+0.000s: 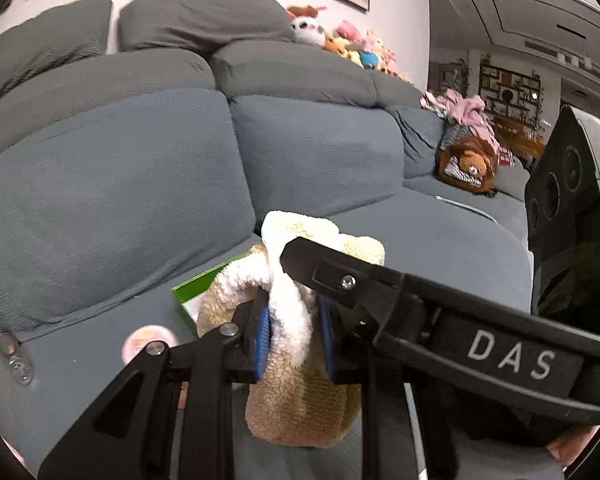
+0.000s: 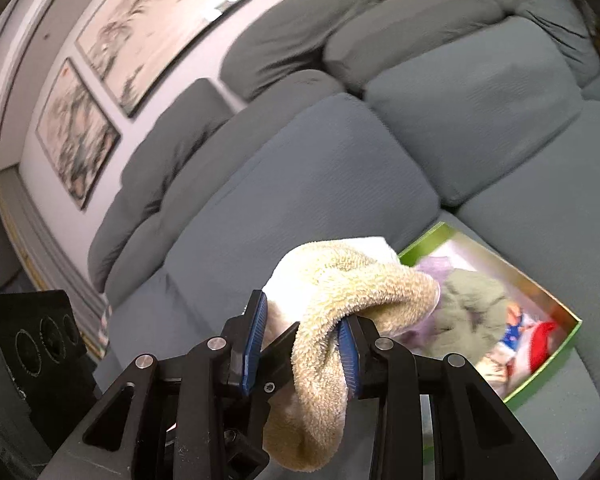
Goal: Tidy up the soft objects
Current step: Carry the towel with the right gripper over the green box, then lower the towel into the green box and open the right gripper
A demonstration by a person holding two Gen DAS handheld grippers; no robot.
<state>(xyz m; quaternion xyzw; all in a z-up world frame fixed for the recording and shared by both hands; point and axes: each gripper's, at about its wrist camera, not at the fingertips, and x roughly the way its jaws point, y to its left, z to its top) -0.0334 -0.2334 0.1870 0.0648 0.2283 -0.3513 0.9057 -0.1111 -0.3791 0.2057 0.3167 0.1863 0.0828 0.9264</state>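
Left wrist view showed the left gripper clenched on a fluffy cream towel; the right gripper grasped the same towel, a green box lying just beyond it.

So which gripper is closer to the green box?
Right, probably. The right gripper, holding the fluffy towel, is just beside the green box. The left gripper sees only the box's corner behind the towel.
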